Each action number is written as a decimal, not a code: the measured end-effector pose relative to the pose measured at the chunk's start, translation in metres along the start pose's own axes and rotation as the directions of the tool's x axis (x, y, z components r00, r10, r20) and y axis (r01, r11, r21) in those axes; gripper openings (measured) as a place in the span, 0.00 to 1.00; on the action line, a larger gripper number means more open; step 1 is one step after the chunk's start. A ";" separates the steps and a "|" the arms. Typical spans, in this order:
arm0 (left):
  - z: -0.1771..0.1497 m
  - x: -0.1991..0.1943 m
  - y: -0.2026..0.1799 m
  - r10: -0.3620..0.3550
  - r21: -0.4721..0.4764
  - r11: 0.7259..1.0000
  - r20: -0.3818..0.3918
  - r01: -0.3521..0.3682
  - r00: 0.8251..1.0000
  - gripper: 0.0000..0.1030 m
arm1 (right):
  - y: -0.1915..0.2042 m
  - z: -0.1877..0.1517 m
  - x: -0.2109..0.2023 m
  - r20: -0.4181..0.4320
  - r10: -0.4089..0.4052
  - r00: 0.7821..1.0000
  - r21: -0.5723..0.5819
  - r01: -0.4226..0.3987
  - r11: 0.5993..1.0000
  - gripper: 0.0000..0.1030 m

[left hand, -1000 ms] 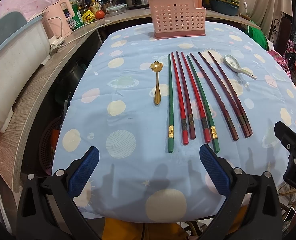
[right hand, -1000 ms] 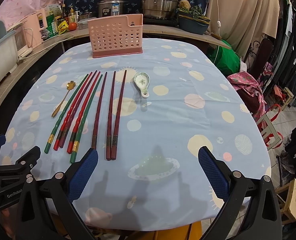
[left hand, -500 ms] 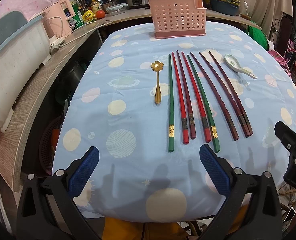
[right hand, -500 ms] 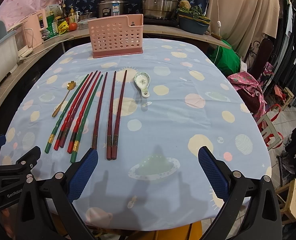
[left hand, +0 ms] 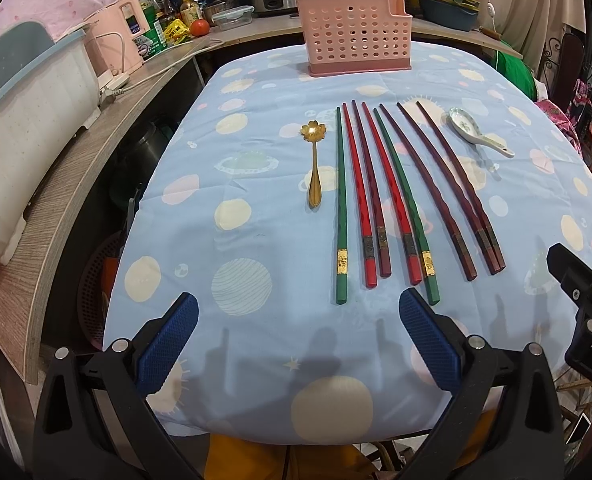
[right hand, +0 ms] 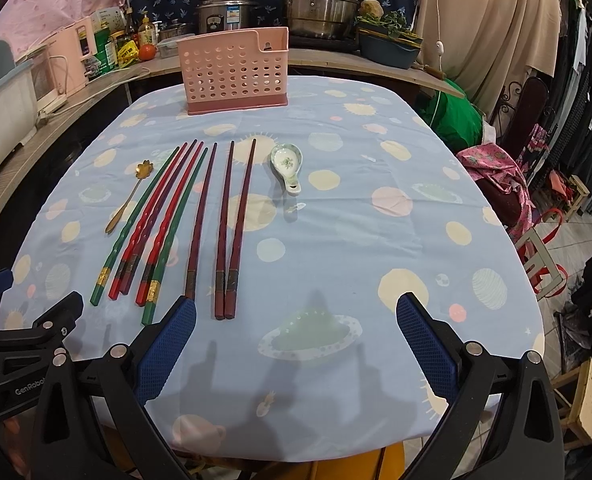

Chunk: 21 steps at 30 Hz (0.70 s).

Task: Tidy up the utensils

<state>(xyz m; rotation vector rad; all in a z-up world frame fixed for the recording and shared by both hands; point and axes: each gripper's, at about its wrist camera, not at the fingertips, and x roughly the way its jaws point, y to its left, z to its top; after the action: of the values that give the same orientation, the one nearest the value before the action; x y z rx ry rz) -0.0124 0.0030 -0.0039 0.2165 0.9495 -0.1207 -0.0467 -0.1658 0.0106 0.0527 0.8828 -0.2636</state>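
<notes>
Several long chopsticks (left hand: 395,196) (right hand: 200,220), green, red and dark maroon, lie side by side on the blue patterned tablecloth. A gold flower-head spoon (left hand: 315,164) (right hand: 128,196) lies left of them. A white ceramic soup spoon (left hand: 475,136) (right hand: 286,166) lies to their right. A pink perforated utensil holder (left hand: 355,36) (right hand: 234,76) stands upright at the far edge. My left gripper (left hand: 296,340) is open and empty near the table's front edge. My right gripper (right hand: 296,344) is open and empty too, just short of the chopstick ends.
A wooden counter (left hand: 68,184) curves along the left with a white bin (left hand: 20,128), bottles and a tomato. Pots (right hand: 319,4) stand behind the holder. A stool (right hand: 583,396) and hanging clothes (right hand: 587,120) are to the right of the table.
</notes>
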 end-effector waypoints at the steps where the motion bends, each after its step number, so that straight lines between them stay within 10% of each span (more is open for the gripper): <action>1: 0.000 0.000 0.000 0.000 0.000 1.000 0.000 0.000 1.000 0.93 | 0.000 0.000 0.000 0.000 0.000 1.000 0.000 0.000 1.000 0.94; 21: 0.043 0.059 0.032 -0.073 -0.142 0.988 -0.071 0.062 0.995 0.92 | -0.011 0.020 0.030 -0.018 0.016 1.000 0.045 -0.015 0.999 0.93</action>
<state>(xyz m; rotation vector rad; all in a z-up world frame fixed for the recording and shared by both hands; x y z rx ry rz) 0.0625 0.0239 -0.0238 0.0600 1.0373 -0.1081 -0.0162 -0.1853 0.0005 0.1039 0.8943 -0.2691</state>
